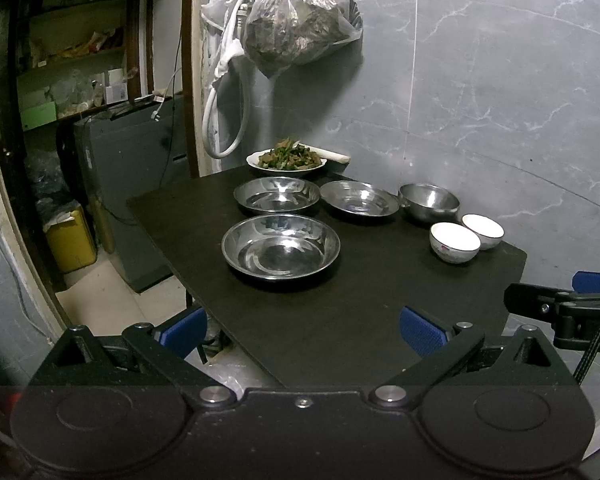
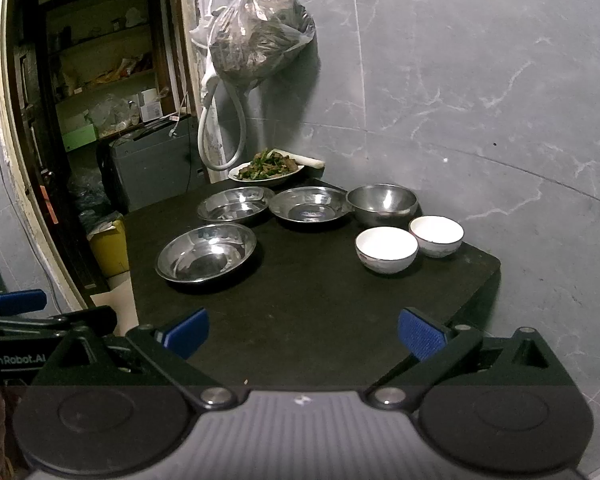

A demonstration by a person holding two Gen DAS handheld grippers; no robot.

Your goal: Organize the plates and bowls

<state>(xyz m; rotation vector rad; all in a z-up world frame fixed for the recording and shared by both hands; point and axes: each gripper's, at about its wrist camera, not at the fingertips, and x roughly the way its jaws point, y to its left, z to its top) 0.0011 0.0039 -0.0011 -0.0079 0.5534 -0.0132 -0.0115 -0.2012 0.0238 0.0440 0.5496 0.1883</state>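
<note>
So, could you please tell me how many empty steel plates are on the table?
3: the near-left plate, the back-left plate in front of the food dish, and the back-middle plate beside the steel bowl. None looks hidden.

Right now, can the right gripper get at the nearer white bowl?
Probably yes: the right gripper is open, and only bare table lies between it and the nearer white bowl.

Three shallow steel plates (image 1: 281, 246) (image 1: 277, 195) (image 1: 359, 198), upright, separate; one deep steel bowl (image 1: 429, 200); two white ceramic bowls (image 1: 455, 242) (image 1: 483, 231), touching, at the right.
</note>
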